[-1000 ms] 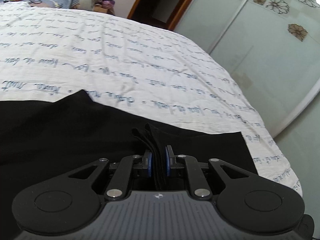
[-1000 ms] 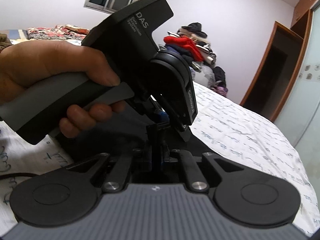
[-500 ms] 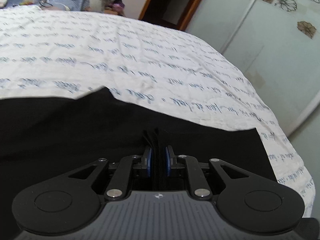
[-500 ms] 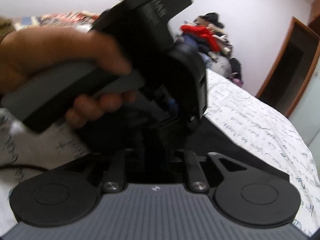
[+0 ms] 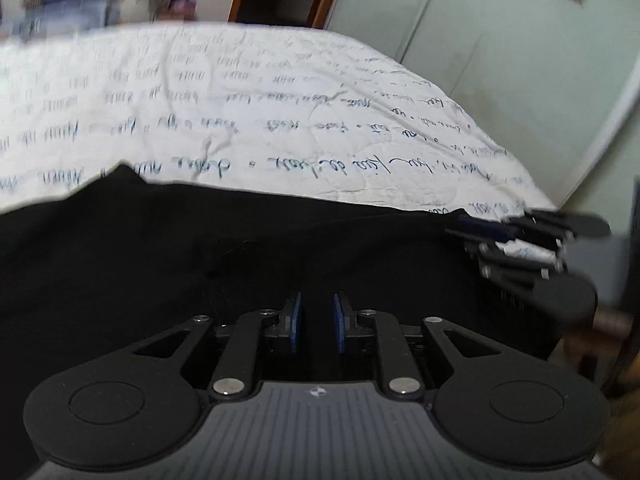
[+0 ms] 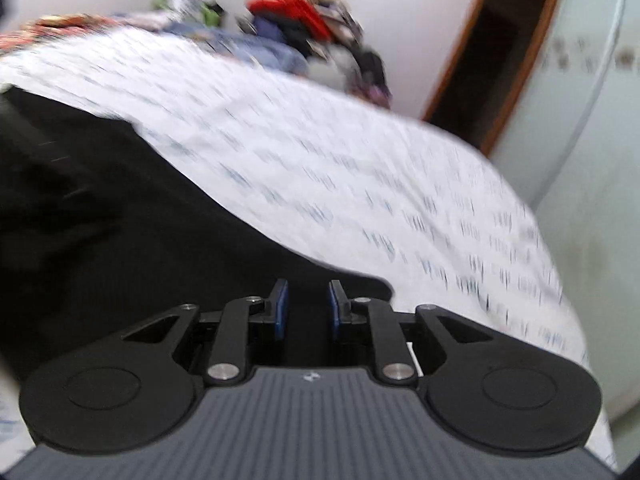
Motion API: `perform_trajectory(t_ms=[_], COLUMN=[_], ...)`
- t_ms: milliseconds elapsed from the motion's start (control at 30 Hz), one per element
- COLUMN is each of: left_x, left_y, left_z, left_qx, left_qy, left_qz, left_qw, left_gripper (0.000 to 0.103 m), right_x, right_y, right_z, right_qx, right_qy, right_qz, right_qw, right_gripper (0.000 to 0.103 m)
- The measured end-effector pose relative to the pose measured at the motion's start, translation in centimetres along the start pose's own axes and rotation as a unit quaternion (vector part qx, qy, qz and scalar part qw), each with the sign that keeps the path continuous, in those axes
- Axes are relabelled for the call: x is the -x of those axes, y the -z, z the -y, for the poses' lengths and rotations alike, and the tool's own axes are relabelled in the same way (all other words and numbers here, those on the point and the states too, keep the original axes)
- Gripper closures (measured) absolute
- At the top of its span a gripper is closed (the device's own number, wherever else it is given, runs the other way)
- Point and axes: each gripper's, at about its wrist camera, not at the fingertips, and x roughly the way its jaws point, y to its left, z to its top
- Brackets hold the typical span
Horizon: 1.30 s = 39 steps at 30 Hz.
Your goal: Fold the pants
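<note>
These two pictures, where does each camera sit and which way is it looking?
Left wrist view: sits on the left claw, looking forward along its open fingers over black pants on a bed; the right claw shows at right.
Right wrist view: sits on the right claw, open, facing the same bed.
Shared: pants, printed bedspread, clothes pile, doorway.

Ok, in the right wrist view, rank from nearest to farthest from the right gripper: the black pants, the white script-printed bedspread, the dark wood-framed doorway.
1. Black pants, directly under the right gripper and spreading left.
2. White script-printed bedspread, just beyond the pants, ahead and right.
3. Dark wood-framed doorway, past the bed's far edge, upper right.
</note>
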Motion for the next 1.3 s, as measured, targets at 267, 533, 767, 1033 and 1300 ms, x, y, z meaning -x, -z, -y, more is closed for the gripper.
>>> perform_trajectory(t_ms=[267, 533, 767, 1033, 1300], left_x=[2.0, 3.9, 6.0, 9.8, 9.5], left_y=[1.7, 2.9, 5.0, 5.2, 6.3], left_z=[1.6, 2.1, 2.2, -1.3, -5.5], left_qx=[-0.036, -0.045, -0.075, -0.033, -0.008], left_qy=[0.011, 0.010, 0.004, -0.097, -0.254], left_qz=[-0.012, 0.012, 0.018, 0.073, 0.070], left_qw=[0.9992, 0.9989, 0.9970, 0.9921, 0.9647], left_gripper=[0.082, 0.073, 0.047, 0.029, 0.019], right_x=[6.0, 6.9, 6.3, 8.1, 5.6], right_y=[1.0, 2.3, 2.4, 0.0, -2.3], right_z=[-0.2, -3.1, -4.4, -6.4, -11.5], right_qx=[-0.032, -0.035, -0.030, -0.037, -0.072], right_qy=[-0.021, -0.003, -0.012, -0.037, -0.063], right_qz=[0.030, 0.014, -0.001, 0.057, 0.079], right_qw=[0.999, 0.999, 0.999, 0.997, 0.992], right_gripper=[0.086, 0.085, 0.080, 0.066, 0.010])
